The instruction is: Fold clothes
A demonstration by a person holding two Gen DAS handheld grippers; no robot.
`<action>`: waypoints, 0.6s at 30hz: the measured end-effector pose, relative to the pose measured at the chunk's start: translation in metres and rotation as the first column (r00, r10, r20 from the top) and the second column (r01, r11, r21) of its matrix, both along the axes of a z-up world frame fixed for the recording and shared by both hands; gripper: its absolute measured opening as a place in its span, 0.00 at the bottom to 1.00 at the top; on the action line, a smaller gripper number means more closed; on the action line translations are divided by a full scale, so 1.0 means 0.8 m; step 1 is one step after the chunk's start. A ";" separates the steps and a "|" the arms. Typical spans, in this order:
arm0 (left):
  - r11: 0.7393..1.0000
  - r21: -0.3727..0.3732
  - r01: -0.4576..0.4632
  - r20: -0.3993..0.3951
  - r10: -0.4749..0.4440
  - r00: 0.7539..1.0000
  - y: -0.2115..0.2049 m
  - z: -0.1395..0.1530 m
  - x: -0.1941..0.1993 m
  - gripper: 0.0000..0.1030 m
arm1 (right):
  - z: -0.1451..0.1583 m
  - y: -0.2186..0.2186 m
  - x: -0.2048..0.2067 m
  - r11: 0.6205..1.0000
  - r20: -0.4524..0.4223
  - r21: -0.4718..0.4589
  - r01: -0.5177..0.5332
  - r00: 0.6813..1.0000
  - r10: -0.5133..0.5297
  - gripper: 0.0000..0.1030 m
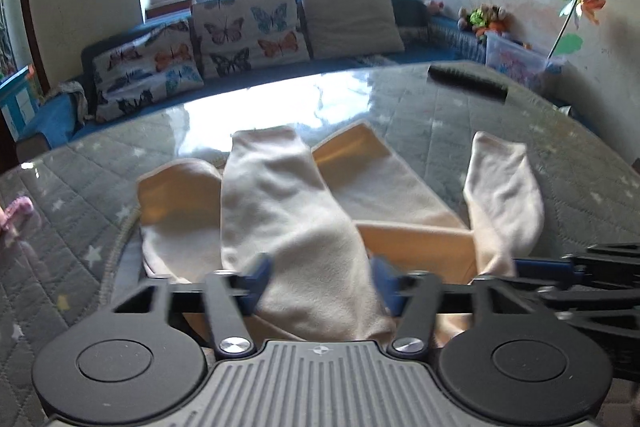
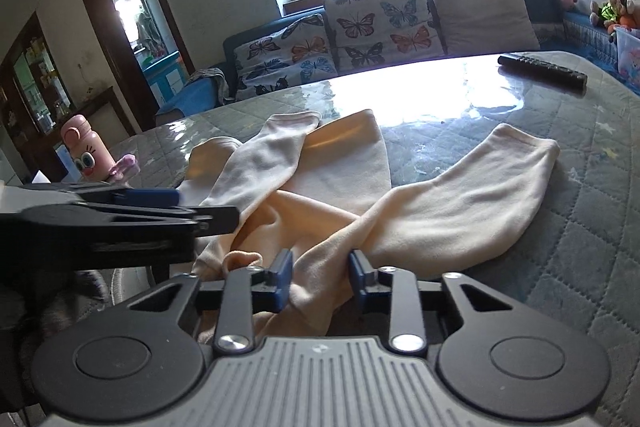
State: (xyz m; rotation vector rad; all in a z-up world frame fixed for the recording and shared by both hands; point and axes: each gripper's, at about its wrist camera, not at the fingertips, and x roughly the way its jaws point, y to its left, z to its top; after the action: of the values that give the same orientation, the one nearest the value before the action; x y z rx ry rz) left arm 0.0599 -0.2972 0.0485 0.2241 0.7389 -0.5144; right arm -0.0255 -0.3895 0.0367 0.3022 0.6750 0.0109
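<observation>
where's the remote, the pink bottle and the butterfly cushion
remote (image 2: 542,69): right wrist view, middle of its dark body.
pink bottle (image 2: 85,151): right wrist view, on its cartoon face.
butterfly cushion (image 1: 250,29): left wrist view, centre of the upright cushion.

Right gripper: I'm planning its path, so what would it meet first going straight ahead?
The cream sock already lying between the right gripper fingers; beyond it, bare table, though depth is unclear.

Several socks (image 2: 460,195) were piled crossing one another on the table (image 2: 580,247); a remote (image 2: 542,69) lay behind them, a bottle (image 2: 86,155) to their left.
</observation>
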 end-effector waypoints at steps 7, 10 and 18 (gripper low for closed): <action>0.997 -0.062 -0.033 0.000 0.033 0.999 0.045 0.007 -0.008 0.02 | 0.000 -0.008 -0.011 1.000 0.012 -0.006 0.015 1.000 -0.015 0.04; 0.993 -0.098 -0.066 0.016 0.067 0.998 0.076 0.021 -0.019 0.01 | 0.003 -0.009 -0.017 1.000 0.022 -0.008 0.015 1.000 -0.015 0.03; 0.975 -0.148 -0.166 0.042 0.174 0.984 0.163 0.047 -0.065 0.01 | 0.010 -0.007 -0.044 1.000 0.037 -0.024 0.007 0.999 -0.006 0.02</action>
State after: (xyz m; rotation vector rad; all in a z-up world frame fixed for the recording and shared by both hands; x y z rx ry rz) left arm 0.0081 -0.1669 0.0859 0.0389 0.6574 -0.3947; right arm -0.0610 -0.3950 0.0450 0.2803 0.6370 0.0022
